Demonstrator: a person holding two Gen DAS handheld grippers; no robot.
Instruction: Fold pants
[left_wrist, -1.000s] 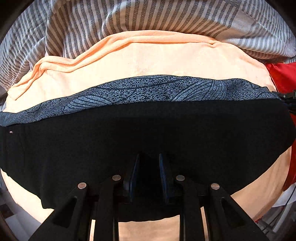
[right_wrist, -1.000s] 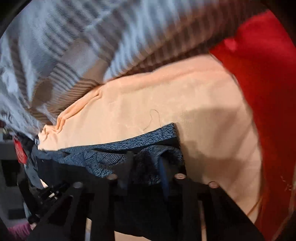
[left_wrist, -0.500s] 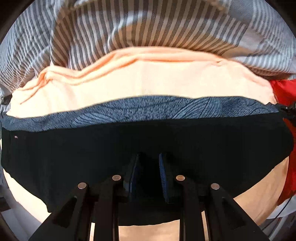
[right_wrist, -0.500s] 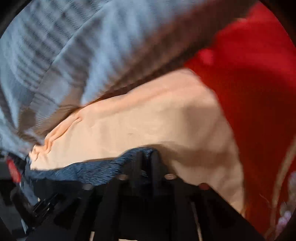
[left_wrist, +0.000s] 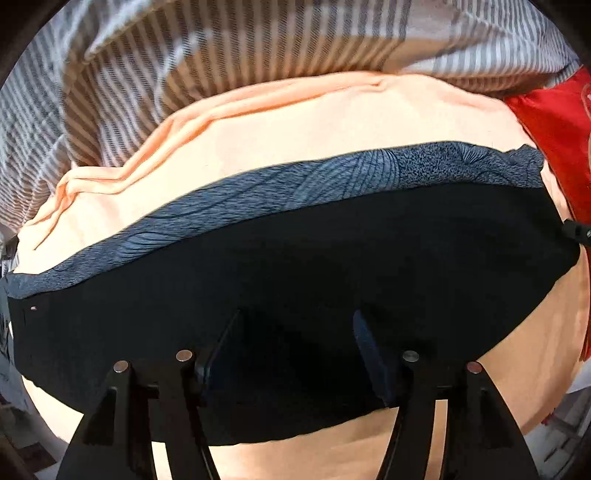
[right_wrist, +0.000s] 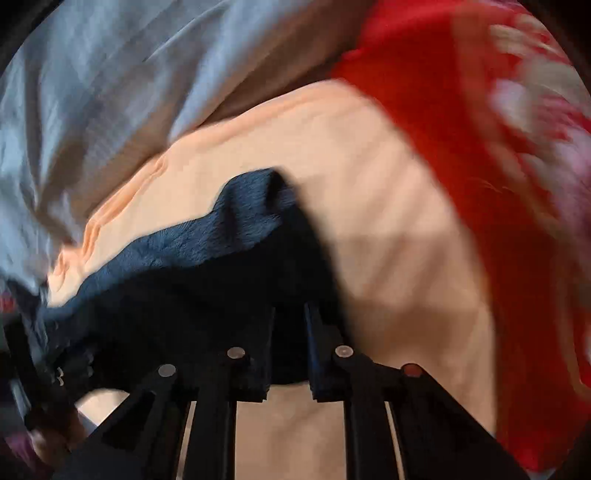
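Observation:
The pants (left_wrist: 314, 258) are black with a blue-grey patterned band (left_wrist: 332, 177) along the far edge. They lie folded flat across an orange sheet (left_wrist: 295, 122). My left gripper (left_wrist: 295, 321) is open, its fingers spread over the near black edge, holding nothing. In the right wrist view the pants' right end (right_wrist: 221, 258) is bunched up in a hump. My right gripper (right_wrist: 290, 317) has its jaws close together with dark cloth between them, shut on the pants. This view is blurred.
A grey striped blanket (left_wrist: 240, 48) lies behind the orange sheet; it also shows in the right wrist view (right_wrist: 110, 92). A red patterned cloth (right_wrist: 480, 166) lies to the right, also seen in the left wrist view (left_wrist: 554, 122).
My left gripper has opened and let go of the pants' near edge. My right gripper has moved, and the pants' right end now bunches up in front of it.

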